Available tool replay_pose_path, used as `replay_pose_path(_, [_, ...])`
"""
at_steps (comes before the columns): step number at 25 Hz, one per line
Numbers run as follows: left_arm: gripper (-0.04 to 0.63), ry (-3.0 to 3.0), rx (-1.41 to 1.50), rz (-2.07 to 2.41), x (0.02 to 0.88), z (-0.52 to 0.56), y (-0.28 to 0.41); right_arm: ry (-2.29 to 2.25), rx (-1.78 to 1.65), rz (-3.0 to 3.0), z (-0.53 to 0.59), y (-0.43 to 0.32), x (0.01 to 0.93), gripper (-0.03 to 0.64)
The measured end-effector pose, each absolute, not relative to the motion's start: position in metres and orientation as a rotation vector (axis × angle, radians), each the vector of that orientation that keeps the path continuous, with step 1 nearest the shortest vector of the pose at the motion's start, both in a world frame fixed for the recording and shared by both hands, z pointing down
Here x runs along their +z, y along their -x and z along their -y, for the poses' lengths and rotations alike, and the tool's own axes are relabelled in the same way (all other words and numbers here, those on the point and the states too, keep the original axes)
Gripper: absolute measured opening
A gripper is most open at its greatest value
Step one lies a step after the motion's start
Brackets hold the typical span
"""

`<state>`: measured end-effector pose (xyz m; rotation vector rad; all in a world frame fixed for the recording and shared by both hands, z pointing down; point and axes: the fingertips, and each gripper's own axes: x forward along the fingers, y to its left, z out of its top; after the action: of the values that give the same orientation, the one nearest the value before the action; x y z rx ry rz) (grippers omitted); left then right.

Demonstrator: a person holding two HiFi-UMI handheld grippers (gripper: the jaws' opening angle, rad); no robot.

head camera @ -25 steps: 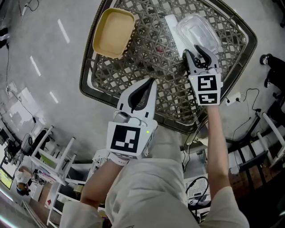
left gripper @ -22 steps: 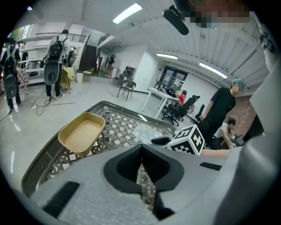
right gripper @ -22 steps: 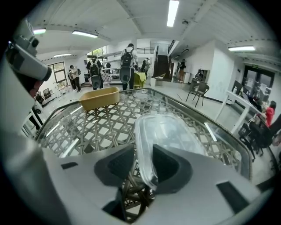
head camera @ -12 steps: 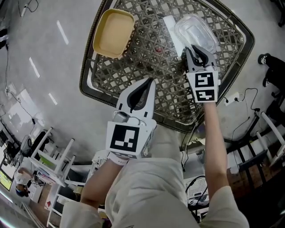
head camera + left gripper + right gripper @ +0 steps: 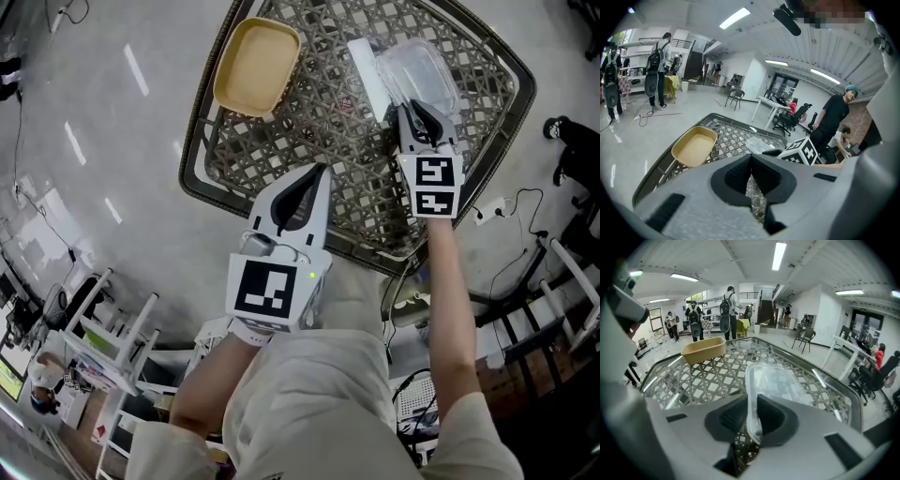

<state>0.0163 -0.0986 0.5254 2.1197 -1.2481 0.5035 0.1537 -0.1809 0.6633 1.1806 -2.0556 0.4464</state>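
Observation:
My right gripper point(image 5: 417, 117) point(image 5: 753, 420) is shut on the near rim of a clear plastic lid point(image 5: 416, 72) point(image 5: 776, 380), which it holds tilted above the woven wicker table point(image 5: 328, 131). A tan oval tray point(image 5: 256, 67) point(image 5: 695, 148) point(image 5: 704, 350) lies at the table's far left corner. Over the table's near edge my left gripper point(image 5: 302, 192) point(image 5: 751, 180) hangs shut, nothing between its jaws. The right gripper's marker cube point(image 5: 802, 151) shows in the left gripper view.
A white flat strip point(image 5: 365, 66) lies on the table beside the lid. The table's dark rim point(image 5: 202, 178) curves round its lattice top. People with backpacks point(image 5: 727, 312) stand far off. Chairs and desks point(image 5: 787, 119) fill the room; a white shelf rack point(image 5: 122, 375) stands near me.
The right gripper has closed further on the lid's rim and lifted it a little. The table and tray have shifted slightly right in the head view. The left gripper has stayed still.

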Motion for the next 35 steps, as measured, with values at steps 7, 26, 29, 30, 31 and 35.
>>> replay_pose_path(7, [0.025, -2.140, 0.500, 1.247, 0.512, 0.093, -0.002, -1.271, 0.433, 2.069, 0.169, -0.148, 0.632, 0.075])
replay_pose_path(26, [0.025, -2.208, 0.411, 1.265, 0.414, 0.062, 0.028, -1.400, 0.334, 2.149, 0.116, -0.121, 0.460, 0.075])
replay_pose_path(29, [0.025, -2.234, 0.373, 1.287, 0.393, 0.065, 0.034, -1.402, 0.298, 2.181, 0.112, -0.109, 0.431, 0.075])
replay_pose_path(30, [0.025, -2.239, 0.360, 1.293, 0.386, 0.063, 0.037, -1.401, 0.286, 2.188, 0.108, -0.106, 0.422, 0.075])
replay_pose_path(31, [0.025, -2.242, 0.348, 1.300, 0.380, 0.062, 0.041, -1.401, 0.276, 2.196, 0.103, -0.102, 0.413, 0.075])
replay_pose_path(35, [0.025, -2.253, 0.305, 1.331, 0.354, 0.060, 0.056, -1.414, 0.241, 2.228, 0.089, -0.091, 0.377, 0.075])
